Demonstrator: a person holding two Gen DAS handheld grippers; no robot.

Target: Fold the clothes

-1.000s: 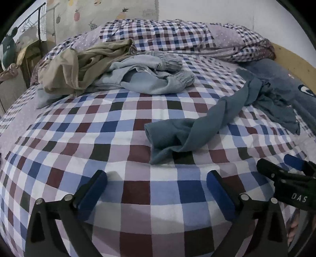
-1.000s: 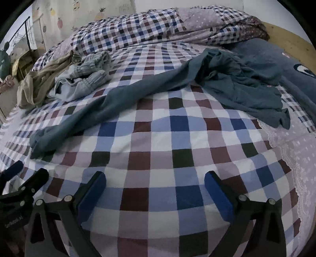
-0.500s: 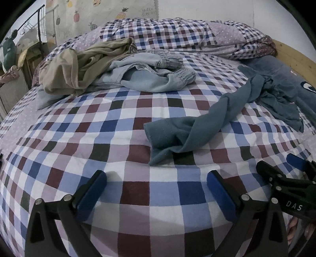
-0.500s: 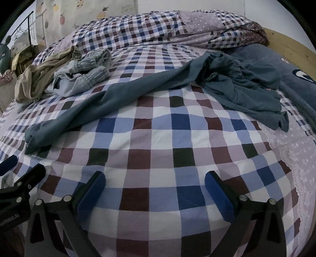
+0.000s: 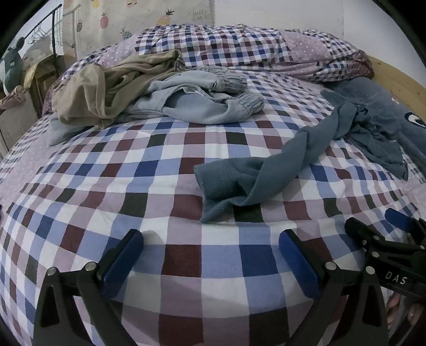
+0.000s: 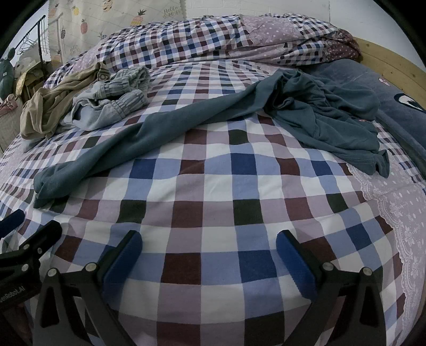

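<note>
Both grippers, left (image 5: 210, 255) and right (image 6: 209, 254), spread wide, empty. Risk: pinching checked bedsheet (image 5: 186, 260) along with teal garment (image 5: 266, 173) cuff.

Teal garment (image 6: 186, 119) sprawls unfolded; beige (image 5: 106, 87), pale-blue (image 5: 202, 103) clothes heaped

The light blue garment (image 5: 202, 106) lies partly buried under the tan garment (image 5: 106, 90), its shape lost. At far right the dark blanket (image 5: 386, 106) runs off the edge. A hand (image 5: 396, 306) peeks behind the right gripper (image 5: 394, 239), mostly hidden. The wall hanging's (image 5: 149, 21) small print is unreadable.
</note>
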